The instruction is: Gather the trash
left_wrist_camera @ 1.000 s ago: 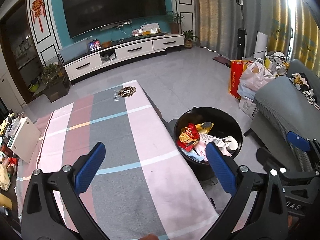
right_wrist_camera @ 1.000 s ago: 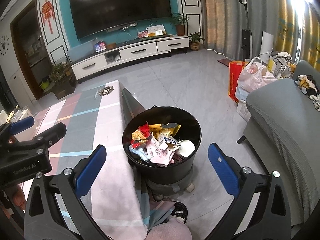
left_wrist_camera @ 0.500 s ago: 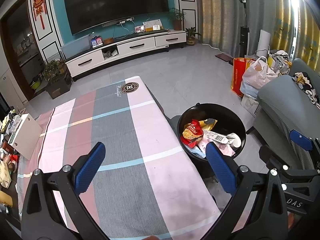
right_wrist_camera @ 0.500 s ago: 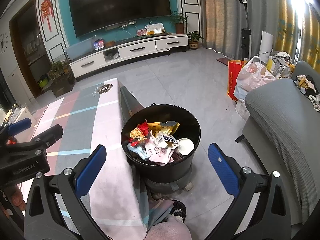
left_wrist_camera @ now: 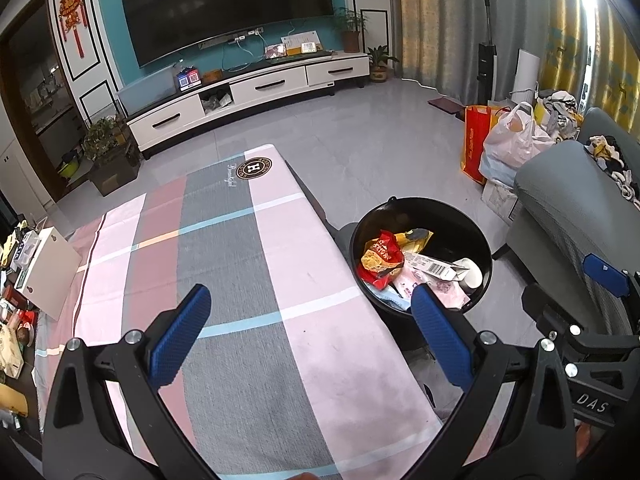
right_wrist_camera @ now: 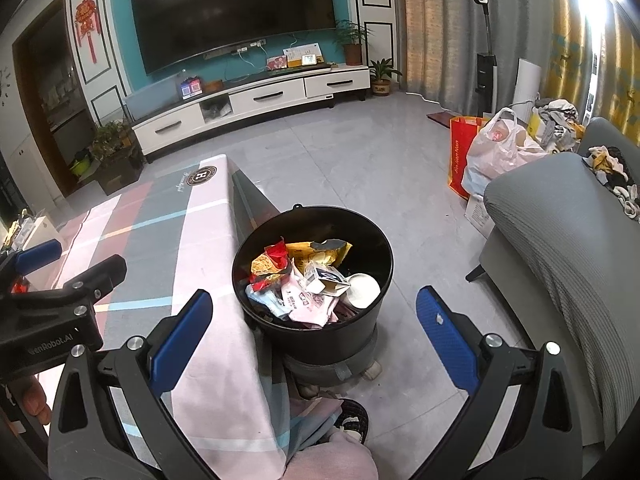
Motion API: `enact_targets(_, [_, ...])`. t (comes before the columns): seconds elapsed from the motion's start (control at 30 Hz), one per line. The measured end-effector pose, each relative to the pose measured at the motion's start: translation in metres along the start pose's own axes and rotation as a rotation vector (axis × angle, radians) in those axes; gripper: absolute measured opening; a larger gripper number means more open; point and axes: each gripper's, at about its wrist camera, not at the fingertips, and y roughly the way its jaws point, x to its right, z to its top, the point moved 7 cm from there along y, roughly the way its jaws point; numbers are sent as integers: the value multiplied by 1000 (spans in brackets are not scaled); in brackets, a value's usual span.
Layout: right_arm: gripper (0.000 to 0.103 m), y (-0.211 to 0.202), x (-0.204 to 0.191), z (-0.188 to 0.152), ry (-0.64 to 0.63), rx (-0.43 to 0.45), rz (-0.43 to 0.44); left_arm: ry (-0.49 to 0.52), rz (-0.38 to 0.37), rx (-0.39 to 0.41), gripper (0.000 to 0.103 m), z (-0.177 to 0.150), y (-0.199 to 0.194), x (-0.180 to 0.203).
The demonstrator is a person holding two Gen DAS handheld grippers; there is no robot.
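Observation:
A black round bin (right_wrist_camera: pixel 372 248) stands on the floor beside the table's right edge, filled with wrappers, a carton and a white cup (right_wrist_camera: pixel 362 290). It also shows in the left wrist view (left_wrist_camera: pixel 480 240). My left gripper (left_wrist_camera: pixel 308 332) is open and empty above the table's striped cloth (left_wrist_camera: pixel 224 280). My right gripper (right_wrist_camera: pixel 314 332) is open and empty, held above the bin's near side. Each gripper shows at the edge of the other's view.
A grey sofa (right_wrist_camera: pixel 560 240) stands right of the bin. Bags (right_wrist_camera: pixel 496 152) sit on the floor beyond it. A white box (left_wrist_camera: pixel 48 268) and small clutter lie at the table's left edge. A TV cabinet (left_wrist_camera: pixel 248 92) lines the far wall.
Both grippers have drawn back and up slightly, so table and bin look a little farther off. Both stay open and empty.

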Motion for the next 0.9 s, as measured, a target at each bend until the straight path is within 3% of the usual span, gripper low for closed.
enact_targets(0.9, [100, 3, 4, -2, 4, -4, -4, 11, 2, -26, 100, -4, 8, 6])
